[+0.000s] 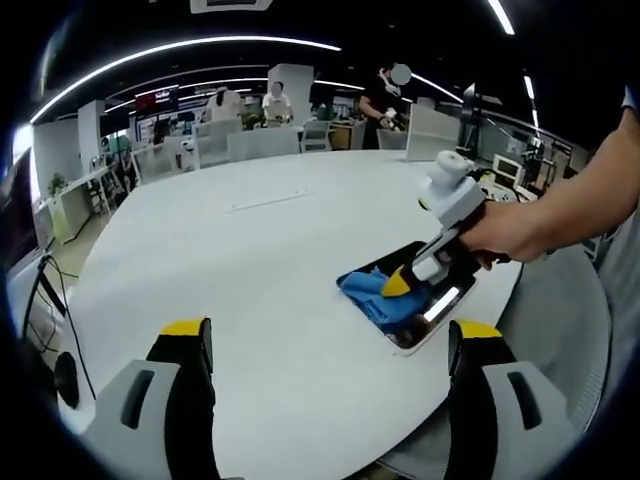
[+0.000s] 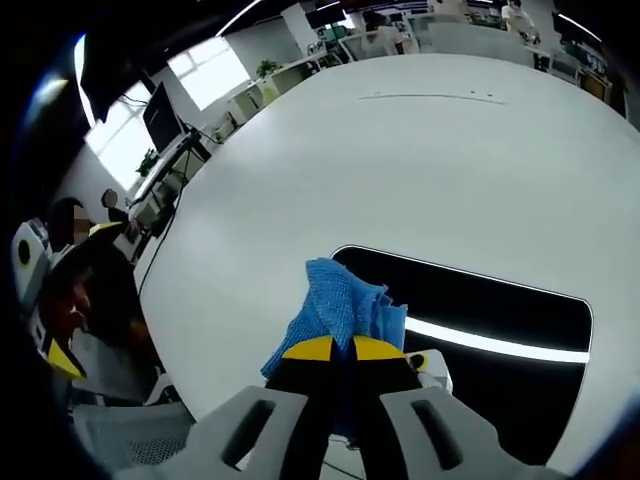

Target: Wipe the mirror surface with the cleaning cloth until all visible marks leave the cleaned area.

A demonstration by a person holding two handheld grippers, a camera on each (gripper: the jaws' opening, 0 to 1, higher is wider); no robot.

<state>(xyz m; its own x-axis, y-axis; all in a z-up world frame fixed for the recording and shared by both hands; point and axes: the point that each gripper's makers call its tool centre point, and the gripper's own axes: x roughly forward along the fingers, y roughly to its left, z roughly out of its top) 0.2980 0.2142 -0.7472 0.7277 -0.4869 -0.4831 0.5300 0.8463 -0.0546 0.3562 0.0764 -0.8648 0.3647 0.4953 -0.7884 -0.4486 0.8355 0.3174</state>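
Note:
A dark rectangular mirror (image 2: 480,310) lies flat on the big white round table (image 2: 420,160) and reflects a bright ceiling strip. My right gripper (image 2: 346,350) is shut on a blue cleaning cloth (image 2: 340,305), whose bunched end rests on the mirror's left part. In the left gripper view the right gripper (image 1: 398,285) comes in from the right, held by a hand, and presses the blue cloth (image 1: 372,295) onto the mirror (image 1: 440,305) near the table's right edge. My left gripper (image 1: 330,340) hovers open over bare table, left of the mirror, with nothing between its fingers.
The white table (image 1: 250,260) stretches far beyond the mirror. Office desks, chairs and several people (image 1: 275,100) stand behind it. A grey chair (image 1: 560,330) sits at the table's right edge, and cables (image 1: 50,300) hang at its left.

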